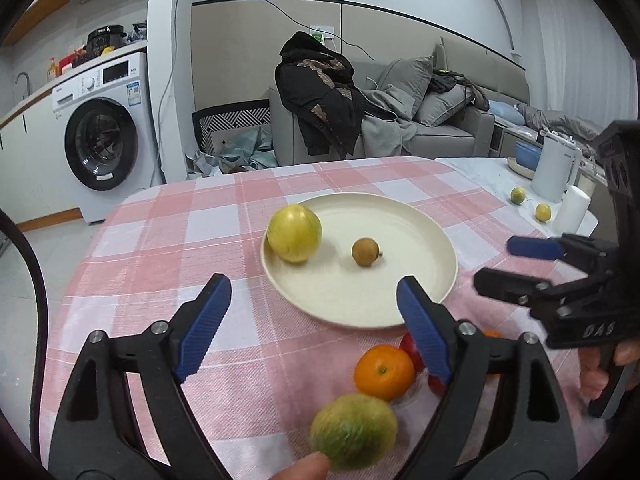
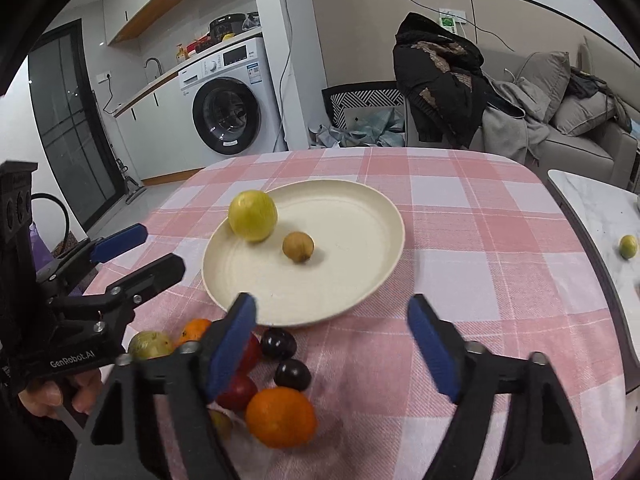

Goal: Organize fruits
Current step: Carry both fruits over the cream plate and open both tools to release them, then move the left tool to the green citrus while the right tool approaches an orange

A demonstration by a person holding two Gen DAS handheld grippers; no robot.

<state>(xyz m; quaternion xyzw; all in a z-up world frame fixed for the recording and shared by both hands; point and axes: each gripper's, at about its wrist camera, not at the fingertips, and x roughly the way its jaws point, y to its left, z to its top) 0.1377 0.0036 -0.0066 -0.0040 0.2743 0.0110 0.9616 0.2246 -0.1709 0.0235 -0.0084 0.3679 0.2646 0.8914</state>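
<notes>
Both of your tools are spread wide with nothing between the pads: the left gripper hangs over the near cloth and the right gripper just short of the plate's near rim. Nearest you lies the unsorted heap, so choose from there. In the left view a blurred green fruit sits at the near edge beside a fingertip, with an orange just beyond it and something red half hidden behind the right pad. In the right view a second orange is nearest, then two red fruits and two dark plums, the far plum almost touching the plate. I judge the next step to be a fresh pick: take an outer fruit, not one wedged in the pile, centre it between the pads, and close gently, since round fruit will likely roll if nudged by one pad first. Beyond the heap, the cream plate on the pink checked tablecloth already holds a yellow-green fruit at its far left rim and a small brown fruit near the middle; set the next piece on the bare right half, well apart from both.
</notes>
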